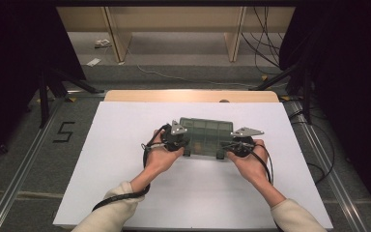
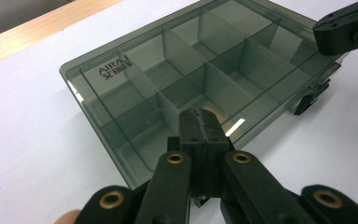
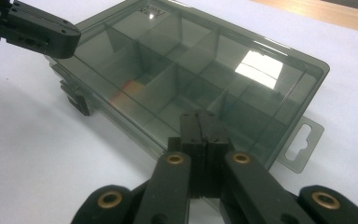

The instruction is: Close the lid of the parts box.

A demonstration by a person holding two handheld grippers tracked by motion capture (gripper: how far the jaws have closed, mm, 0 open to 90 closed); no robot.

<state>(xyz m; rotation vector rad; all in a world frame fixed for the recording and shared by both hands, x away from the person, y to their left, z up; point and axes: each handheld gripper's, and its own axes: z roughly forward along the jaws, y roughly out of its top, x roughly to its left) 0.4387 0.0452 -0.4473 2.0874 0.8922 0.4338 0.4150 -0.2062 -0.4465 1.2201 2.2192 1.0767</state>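
A smoky see-through compartment box (image 1: 205, 134) lies flat with its lid closed in the middle of the white tabletop (image 1: 125, 183). Inside it, dividers form several empty cells (image 2: 191, 70). My left gripper (image 1: 185, 145) is shut with nothing between its jaws, and its tips (image 2: 200, 117) sit over the box's near left corner. My right gripper (image 1: 228, 148) is shut too, its tips (image 3: 200, 119) over the near right corner by the hang tab (image 3: 303, 142). Dark latches (image 2: 310, 100) (image 3: 77, 100) sit on the box's front edge. Each gripper view shows the other gripper (image 2: 347, 30) (image 3: 39, 30) across the lid.
The white surface reaches a wooden strip (image 1: 191, 95) at the table's far edge. Black stands (image 1: 46, 92) and cables (image 1: 265, 43) are on the floor beyond, with wooden shelving (image 1: 174, 29) behind. A "5" mark (image 1: 64, 131) is on the floor to the left.
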